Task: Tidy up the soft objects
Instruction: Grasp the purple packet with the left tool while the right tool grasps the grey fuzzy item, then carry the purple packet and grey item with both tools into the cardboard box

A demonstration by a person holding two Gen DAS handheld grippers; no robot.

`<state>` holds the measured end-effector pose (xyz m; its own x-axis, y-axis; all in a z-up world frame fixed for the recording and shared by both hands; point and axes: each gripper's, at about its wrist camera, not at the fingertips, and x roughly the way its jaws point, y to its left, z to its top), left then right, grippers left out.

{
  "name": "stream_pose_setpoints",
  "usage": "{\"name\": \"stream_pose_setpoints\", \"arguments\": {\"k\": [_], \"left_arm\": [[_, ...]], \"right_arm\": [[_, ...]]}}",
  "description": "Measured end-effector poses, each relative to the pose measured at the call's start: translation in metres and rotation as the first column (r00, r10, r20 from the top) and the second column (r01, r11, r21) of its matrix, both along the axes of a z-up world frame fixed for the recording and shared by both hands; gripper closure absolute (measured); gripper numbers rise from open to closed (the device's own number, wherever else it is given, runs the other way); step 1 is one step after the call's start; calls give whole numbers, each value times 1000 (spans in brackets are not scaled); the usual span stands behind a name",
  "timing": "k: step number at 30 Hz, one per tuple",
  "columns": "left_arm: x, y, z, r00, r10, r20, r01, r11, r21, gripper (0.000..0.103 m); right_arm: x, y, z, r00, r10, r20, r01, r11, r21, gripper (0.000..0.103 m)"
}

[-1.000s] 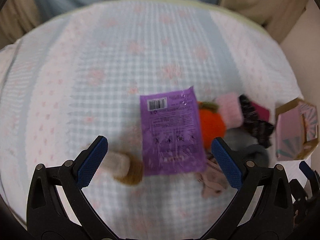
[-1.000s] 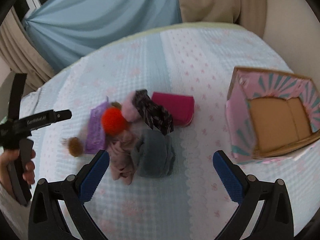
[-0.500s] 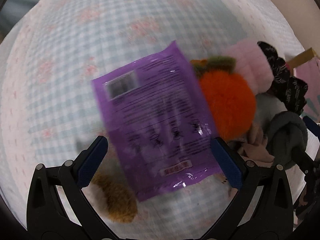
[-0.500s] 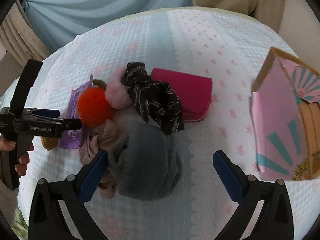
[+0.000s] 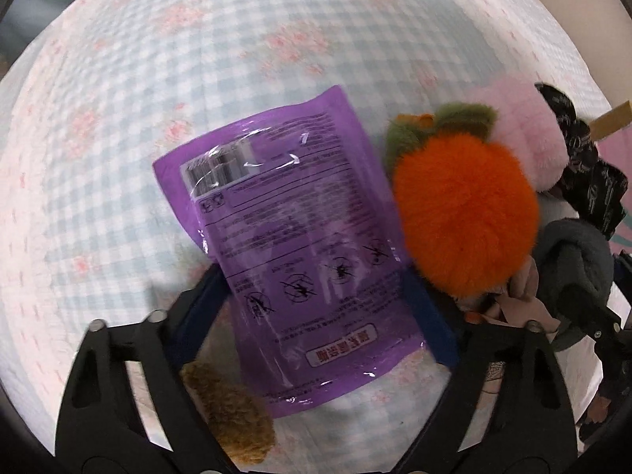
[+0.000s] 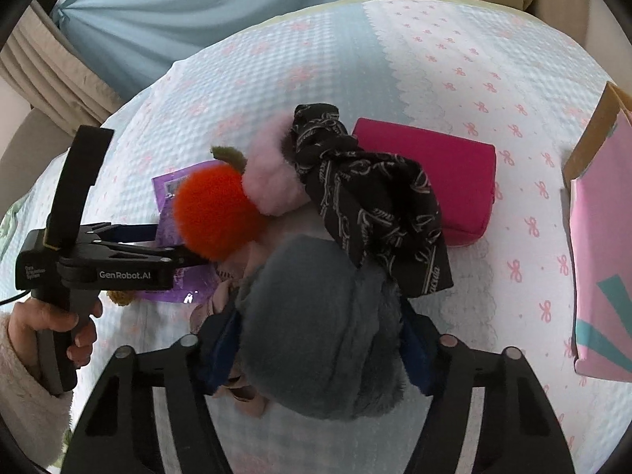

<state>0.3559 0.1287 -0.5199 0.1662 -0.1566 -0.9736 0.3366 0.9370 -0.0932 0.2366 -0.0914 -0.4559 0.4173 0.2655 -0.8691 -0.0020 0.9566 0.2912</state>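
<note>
— Bedspread (image 6: pixel 454 51), checked with pink bows, under everything. We note the purple packet (image 5: pixel 304 245) lying flat, left gripper (image 5: pixel 316 300) clamped on its sides.

— Right gripper (image 6: pixel 320 339) squeezes the grey fuzzy bundle (image 6: pixel 316 328). Orange pompom (image 6: pixel 215 213) beside it; pink box (image 6: pixel 604 260) well apart.

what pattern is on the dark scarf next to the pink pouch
The scarf is black with pale looping script lettering, clearest in the right wrist view.

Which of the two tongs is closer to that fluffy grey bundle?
Right. The right tongs straddle the grey bundle, pads at its sides. The left tongs flank the purple packet, beyond the orange pompom.
</note>
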Motion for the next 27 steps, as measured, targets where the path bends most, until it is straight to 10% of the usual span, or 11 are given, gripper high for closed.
{"name": "stream_pose_setpoints", "arguments": {"k": [8, 27], "left_arm": [[7, 28, 1, 997, 79, 11, -78, 995, -62, 58], [-12, 32, 106, 985, 127, 115, -105, 978, -178, 65]], "right_arm": [[-3, 3, 3, 1000, -20, 9, 20, 1000, -8, 53], [-34, -16, 76, 992, -59, 114, 57, 998, 21, 65]]}}
